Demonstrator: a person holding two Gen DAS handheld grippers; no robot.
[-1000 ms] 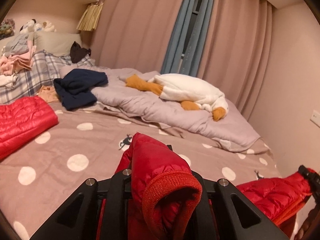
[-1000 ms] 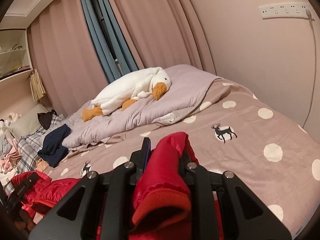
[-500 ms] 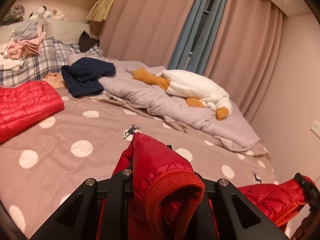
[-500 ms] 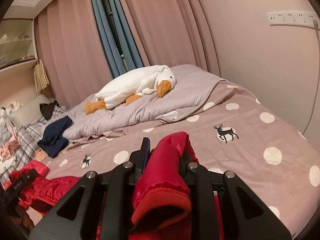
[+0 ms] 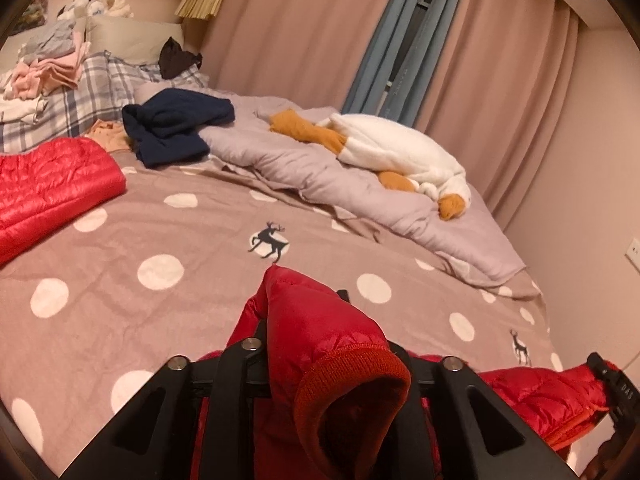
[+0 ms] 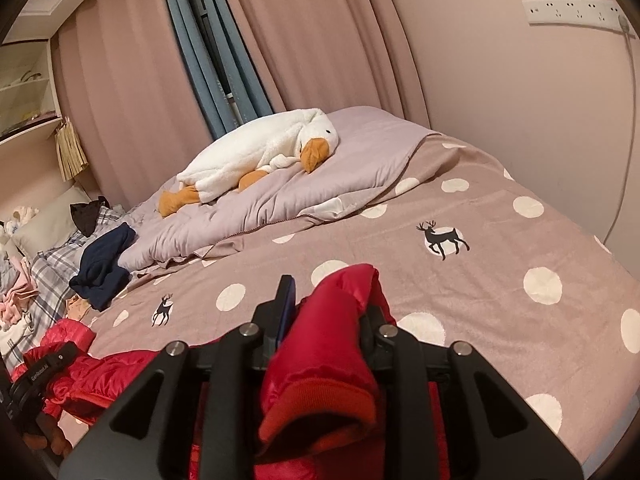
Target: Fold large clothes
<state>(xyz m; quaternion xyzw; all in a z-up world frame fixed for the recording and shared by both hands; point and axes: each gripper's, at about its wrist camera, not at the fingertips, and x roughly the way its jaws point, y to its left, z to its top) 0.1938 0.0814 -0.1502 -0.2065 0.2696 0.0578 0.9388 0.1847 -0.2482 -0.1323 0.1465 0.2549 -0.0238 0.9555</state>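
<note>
A red puffer jacket hangs between my two grippers over the near edge of the bed. My left gripper (image 5: 304, 312) is shut on one sleeve cuff (image 5: 320, 352), its ribbed orange-red opening facing the camera. My right gripper (image 6: 328, 300) is shut on the other sleeve cuff (image 6: 320, 380). The jacket's body (image 5: 540, 396) stretches to the right in the left wrist view, and to the left (image 6: 100, 372) in the right wrist view. The right gripper's tip shows at the left view's far right edge (image 5: 612, 384). The left gripper's body shows at the right view's lower left (image 6: 44, 368).
The bed has a brown polka-dot cover (image 5: 160, 272) with deer prints. Another red puffer garment (image 5: 52, 184) lies at left. A navy garment (image 5: 172, 128), a white goose plush (image 5: 396, 156) on a lilac duvet (image 5: 320, 176), folded clothes (image 5: 48, 68) and plaid pillows lie farther back. Curtains and a wall bound the far side.
Both grippers have moved forward and up over the bed with the sleeves held; the bed cover fills more of both views. The grips are unchanged.
</note>
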